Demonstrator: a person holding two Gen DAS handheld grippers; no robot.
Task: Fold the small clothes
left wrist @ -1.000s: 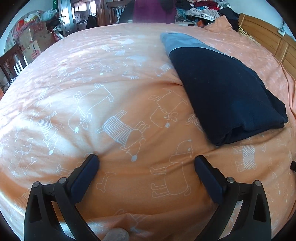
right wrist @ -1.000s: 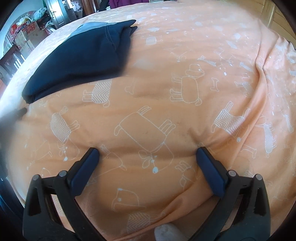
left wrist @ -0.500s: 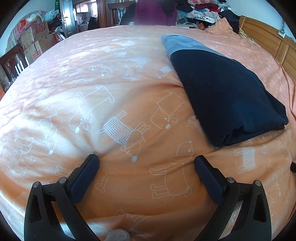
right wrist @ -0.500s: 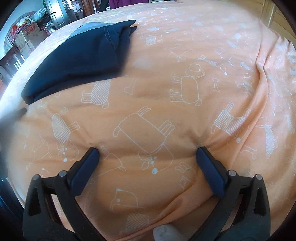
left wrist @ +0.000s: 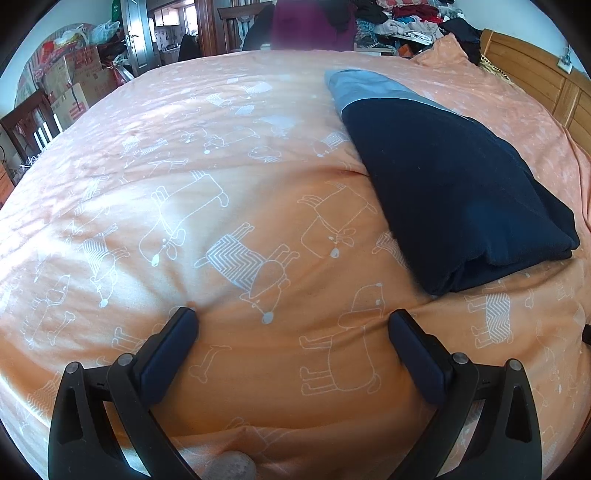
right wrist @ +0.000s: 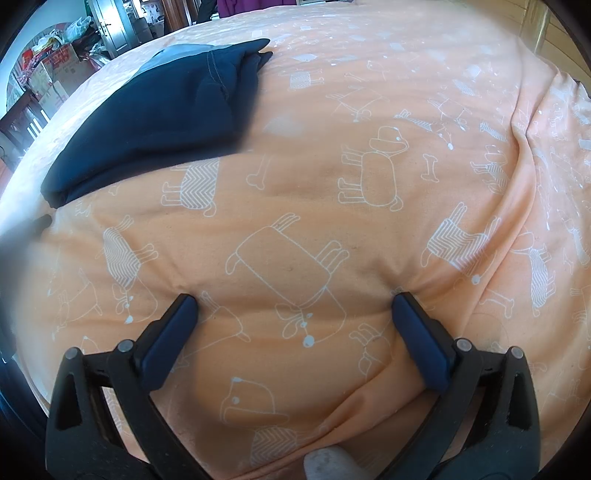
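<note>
Both sets of fingers are spread wide with nothing between them, just pressing their tips into the orange bedspread (left wrist: 229, 155). The left gripper (left wrist: 293, 319) sits on the bedspread with a zigzag-patterned dog print right ahead of it, and the folded navy garment (left wrist: 454, 192) lies near it, ahead and off to its right. The right gripper (right wrist: 295, 301) sees the same navy garment (right wrist: 155, 122) farther off, ahead and to its left, so the garment sits between the two grippers and a bit beyond them.

What each view adds: the left one shows the garment's light blue-grey end (left wrist: 369, 88) pointing away, its thick folded edge facing the camera, plus the wooden headboard (left wrist: 535, 81) beyond the garment, a clothes pile (left wrist: 406, 18) behind the bed, and cardboard boxes (left wrist: 74, 85) far off on the other side. The right one shows a stitched seam and the stacked layer corners at the garment's far end, and a long crease in the bedspread well away from it.
</note>
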